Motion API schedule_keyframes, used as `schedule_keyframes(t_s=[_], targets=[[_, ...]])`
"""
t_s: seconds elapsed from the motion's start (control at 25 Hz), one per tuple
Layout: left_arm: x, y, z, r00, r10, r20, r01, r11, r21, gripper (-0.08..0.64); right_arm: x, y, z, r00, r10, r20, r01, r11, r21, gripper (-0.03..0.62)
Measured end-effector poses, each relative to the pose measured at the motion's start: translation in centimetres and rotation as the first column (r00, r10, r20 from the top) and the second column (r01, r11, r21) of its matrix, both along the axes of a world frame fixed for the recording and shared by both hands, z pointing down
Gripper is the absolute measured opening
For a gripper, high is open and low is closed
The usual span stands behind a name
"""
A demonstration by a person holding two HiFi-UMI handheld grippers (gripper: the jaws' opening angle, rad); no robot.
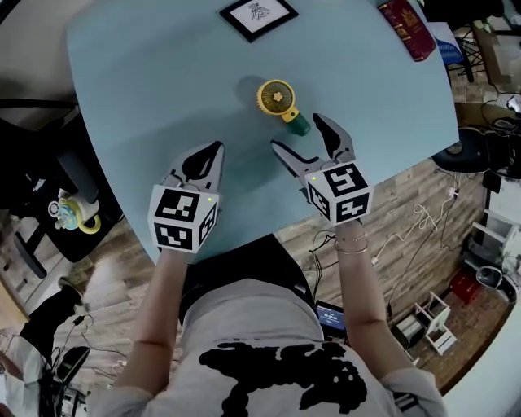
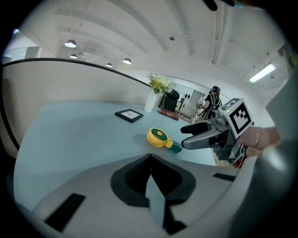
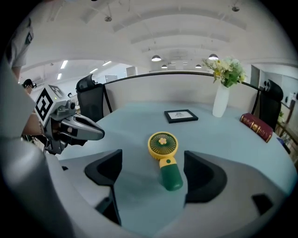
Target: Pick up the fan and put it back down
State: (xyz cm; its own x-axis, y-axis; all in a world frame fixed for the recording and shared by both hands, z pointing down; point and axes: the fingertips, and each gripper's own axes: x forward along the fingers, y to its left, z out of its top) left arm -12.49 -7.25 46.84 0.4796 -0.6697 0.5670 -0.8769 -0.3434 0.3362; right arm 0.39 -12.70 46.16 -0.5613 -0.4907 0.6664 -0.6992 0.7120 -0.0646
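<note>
A small fan with a yellow round head (image 1: 277, 97) and a green handle (image 1: 298, 125) lies flat on the light blue table (image 1: 146, 98). My right gripper (image 1: 306, 141) is open just in front of it, a jaw on either side of the handle's end without touching it. In the right gripper view the fan (image 3: 164, 155) lies between the two dark fingers (image 3: 106, 173), handle towards me. My left gripper (image 1: 213, 151) hovers to the fan's left over bare table, jaws closed together with nothing in them. The left gripper view shows the fan (image 2: 159, 138) ahead and the right gripper (image 2: 205, 135) beside it.
A black-framed picture (image 1: 259, 16) lies at the table's far edge and a red book (image 1: 409, 28) at the far right. A white vase with flowers (image 3: 221, 100) stands behind the picture. The table's near edge runs right under both grippers.
</note>
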Motion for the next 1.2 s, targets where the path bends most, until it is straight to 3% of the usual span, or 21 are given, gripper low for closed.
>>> schedule_keyframes(t_s=[0.68,0.88,1.2], targets=[[-0.7,-2.7,3.8,0.998,-0.005,-0.069,0.003,1.0,-0.027,0.011,-1.2,-3.5,7.2,0.989,-0.081,-0.124,0.065,0.99,-0.128,0.399],[-0.9,-2.9,4.0,0.996,0.003,-0.09,-0.005,1.0,-0.023,0.011,-1.2,-4.7,7.3,0.992,-0.046,-0.121,0.032,0.993,-0.118,0.371],[-0.6,-3.0,3.6,0.992,0.021,-0.123,-0.024,1.0,-0.018,0.011,-2.0,-5.0,7.7,0.988,-0.066,-0.142,0.051,0.992,-0.112,0.348]])
